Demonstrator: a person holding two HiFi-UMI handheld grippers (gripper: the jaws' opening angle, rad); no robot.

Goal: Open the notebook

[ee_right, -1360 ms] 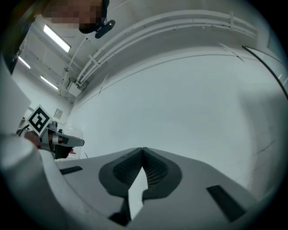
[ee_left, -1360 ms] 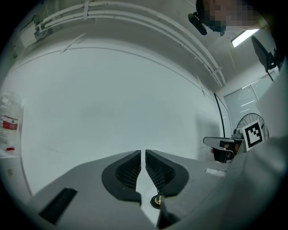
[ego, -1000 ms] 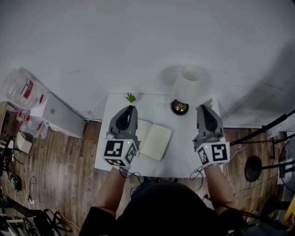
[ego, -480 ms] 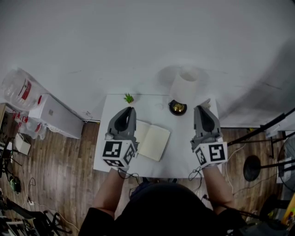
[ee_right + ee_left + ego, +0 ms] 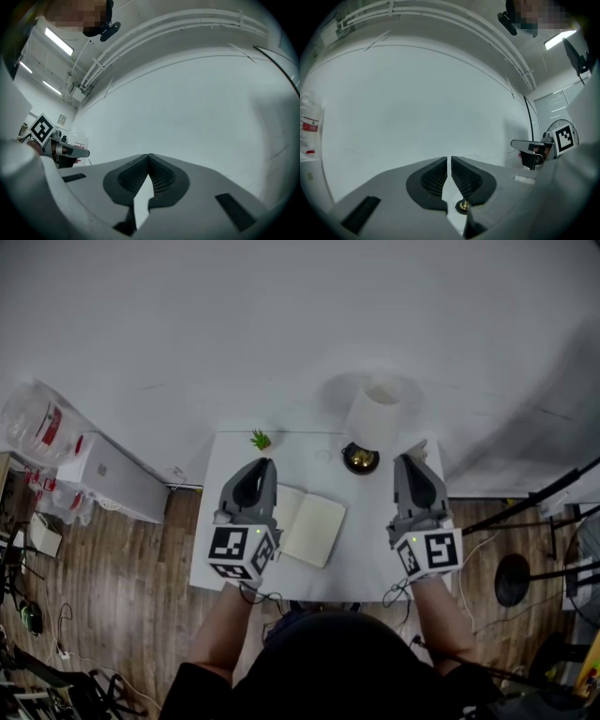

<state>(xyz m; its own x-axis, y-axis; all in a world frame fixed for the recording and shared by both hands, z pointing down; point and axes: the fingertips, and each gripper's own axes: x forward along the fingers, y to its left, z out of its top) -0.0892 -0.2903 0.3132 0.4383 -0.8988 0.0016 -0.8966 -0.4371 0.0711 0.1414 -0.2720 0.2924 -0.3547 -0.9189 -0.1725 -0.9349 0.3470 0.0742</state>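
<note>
Nothing has been moved: the open cream paper notebook (image 5: 312, 526) is flanked by a near-closed, empty left gripper (image 5: 449, 161) and a closed right gripper (image 5: 148, 157).

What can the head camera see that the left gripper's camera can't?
Only the head view shows the white table, the notebook lying on it, the little green plant and the lamp.

Only the left gripper view shows the ceiling light, and up close that the left gripper has its jaws closed to a thin slit with nothing held.

Both views show the left gripper itself and the plain white wall.
</note>
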